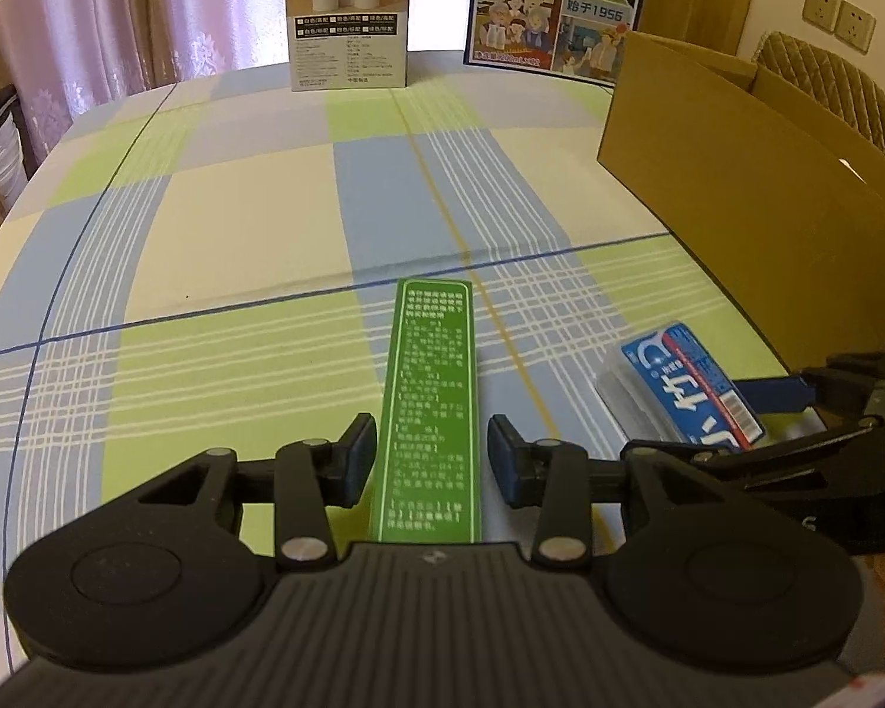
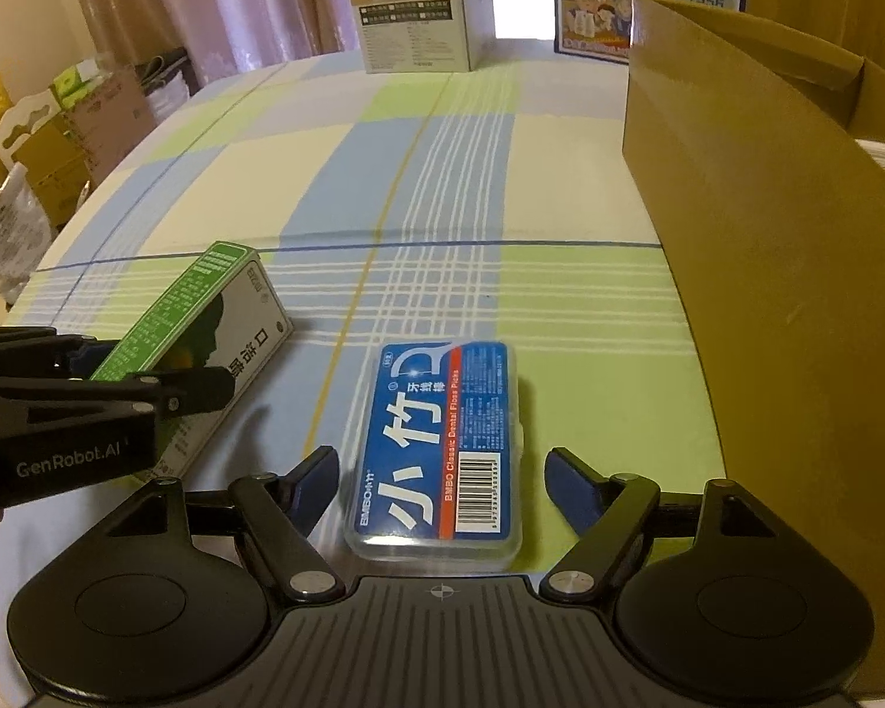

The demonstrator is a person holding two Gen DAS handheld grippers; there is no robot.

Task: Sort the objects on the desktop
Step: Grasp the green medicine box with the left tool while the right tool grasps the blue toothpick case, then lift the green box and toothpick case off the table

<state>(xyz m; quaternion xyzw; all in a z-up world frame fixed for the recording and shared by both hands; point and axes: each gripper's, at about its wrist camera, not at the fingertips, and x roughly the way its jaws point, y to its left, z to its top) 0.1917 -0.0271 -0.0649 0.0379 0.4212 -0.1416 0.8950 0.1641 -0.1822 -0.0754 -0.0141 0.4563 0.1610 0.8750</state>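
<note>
On the checked desk [image 2: 560, 295], the right tool [image 2: 442, 487] sits spread around a blue "BMBO Classic Dental Floss Picks" case [image 2: 442, 448]. Left tool [image 1: 432, 454] is spread too, straddling a green box [image 1: 430, 407], not pinching.

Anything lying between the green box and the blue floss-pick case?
Nothing: in the right wrist view only bare checked tablecloth separates the green box from the floss-pick case.

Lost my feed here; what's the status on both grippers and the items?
Left gripper open, straddling green box. Right gripper open around blue floss case. Neither lifted. Cardboard box open at right, path clear.
</note>
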